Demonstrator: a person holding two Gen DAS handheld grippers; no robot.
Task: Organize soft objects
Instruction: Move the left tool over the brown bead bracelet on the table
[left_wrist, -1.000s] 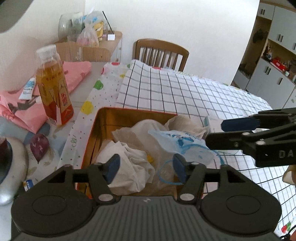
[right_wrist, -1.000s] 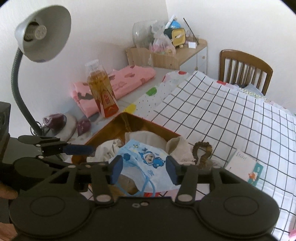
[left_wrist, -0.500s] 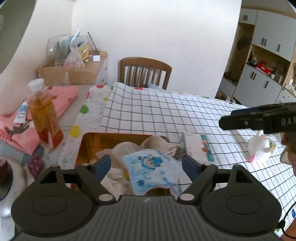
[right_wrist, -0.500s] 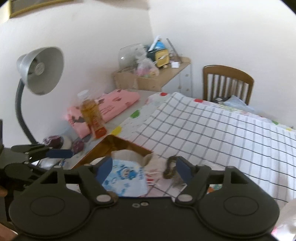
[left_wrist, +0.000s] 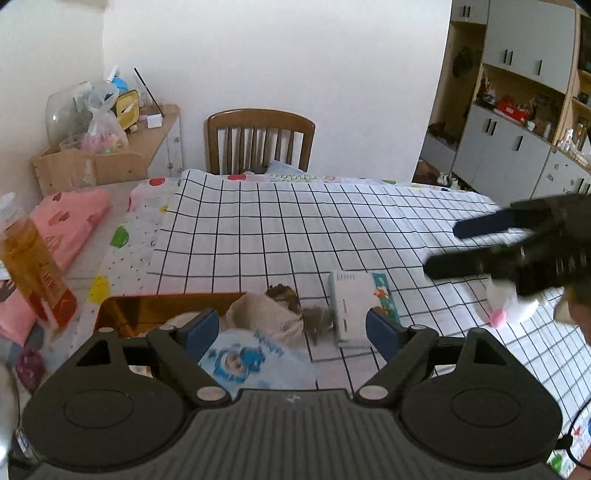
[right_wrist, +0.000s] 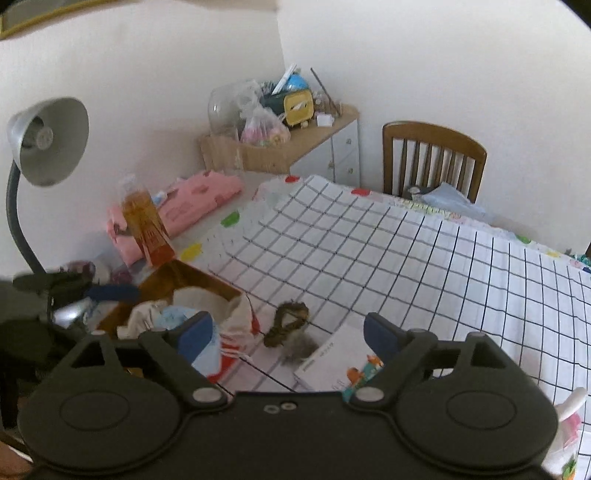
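Note:
An orange box (left_wrist: 155, 308) at the table's near left holds soft things: a blue cartoon-print face mask (left_wrist: 243, 360) on top and a cream cloth bag (left_wrist: 266, 317) hanging over its right rim. The box (right_wrist: 177, 277) also shows in the right wrist view. A brown furry hair tie (right_wrist: 286, 326) lies on the checked cloth beside the box. A small white and pink plush toy (left_wrist: 506, 306) lies at the right. My left gripper (left_wrist: 291, 332) is open and empty above the box. My right gripper (right_wrist: 288, 334) is open and empty, raised above the hair tie.
A white tissue pack (left_wrist: 354, 306) lies right of the hair tie. An amber bottle (left_wrist: 33, 273) stands left of the box by folded pink cloth (left_wrist: 66, 229). A grey desk lamp (right_wrist: 40, 147) rises at the left. A wooden chair (left_wrist: 260, 142) stands at the table's far edge.
Both grippers have opened wide, risen and pulled back from the box. The blue mask that the right gripper hovered over now lies in the box. The right gripper has swung right.

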